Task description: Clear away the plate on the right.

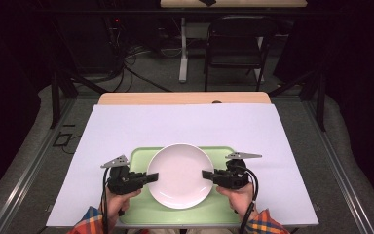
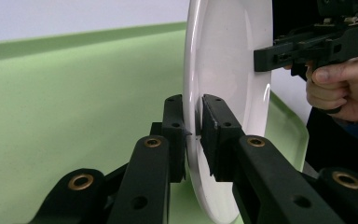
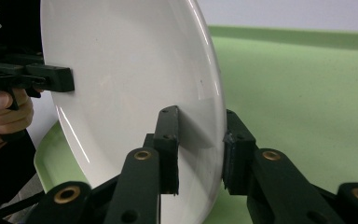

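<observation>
Plate point(image 1: 180, 174) sits over the green tray point(image 1: 141, 214) on the white-covered counter point(image 1: 126, 126), directly between my two hands; left gripper point(image 1: 152, 178) has its jaws clamped on the plate's left rim, one jaw above and one below; right gripper point(image 1: 206, 174) straddles the opposite rim, its inner jaw touching the upper face, though a sliver of gap on the underside leaves me unsure it is fully clamped; both stand equally near, so I judge any lift must be level and simultaneous.
</observation>
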`<state>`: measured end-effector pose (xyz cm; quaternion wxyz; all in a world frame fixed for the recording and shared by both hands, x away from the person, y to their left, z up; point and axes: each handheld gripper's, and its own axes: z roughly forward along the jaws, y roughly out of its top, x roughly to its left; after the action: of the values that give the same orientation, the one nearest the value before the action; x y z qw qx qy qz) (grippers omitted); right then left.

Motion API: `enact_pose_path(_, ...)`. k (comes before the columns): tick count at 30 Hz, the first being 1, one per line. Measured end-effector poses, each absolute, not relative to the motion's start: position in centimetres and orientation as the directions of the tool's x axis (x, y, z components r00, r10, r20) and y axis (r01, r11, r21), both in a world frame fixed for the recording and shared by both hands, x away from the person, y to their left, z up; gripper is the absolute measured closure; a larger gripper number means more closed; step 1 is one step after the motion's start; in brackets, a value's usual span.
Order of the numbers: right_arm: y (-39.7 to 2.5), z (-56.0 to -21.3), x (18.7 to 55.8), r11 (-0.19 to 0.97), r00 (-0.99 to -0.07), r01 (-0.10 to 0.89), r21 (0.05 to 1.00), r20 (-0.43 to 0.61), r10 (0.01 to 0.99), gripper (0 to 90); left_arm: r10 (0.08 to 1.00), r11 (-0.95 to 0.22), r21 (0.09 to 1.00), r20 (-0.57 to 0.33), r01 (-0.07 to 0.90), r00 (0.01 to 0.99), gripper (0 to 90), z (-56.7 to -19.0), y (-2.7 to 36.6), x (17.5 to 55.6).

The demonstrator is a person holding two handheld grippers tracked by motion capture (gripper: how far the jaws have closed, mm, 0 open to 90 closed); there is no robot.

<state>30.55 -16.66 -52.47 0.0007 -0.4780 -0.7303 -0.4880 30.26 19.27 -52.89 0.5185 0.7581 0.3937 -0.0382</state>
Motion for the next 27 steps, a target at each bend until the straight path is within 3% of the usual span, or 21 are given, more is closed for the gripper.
enact_pose_path(13,-16.1,-53.3,30.9,0.105,-0.536,0.704,0.703,0.427,0.728,66.9,0.596,-0.22,0.759,-0.393,0.613,0.701,73.8,-53.2,18.7,30.4)
enact_pose_path(27,-15.8,-54.3,31.5,0.155,-0.536,0.712,0.685,0.388,0.75,62.0,0.63,-0.238,0.733,-0.383,0.637,0.675,67.4,-54.3,18.4,31.2)
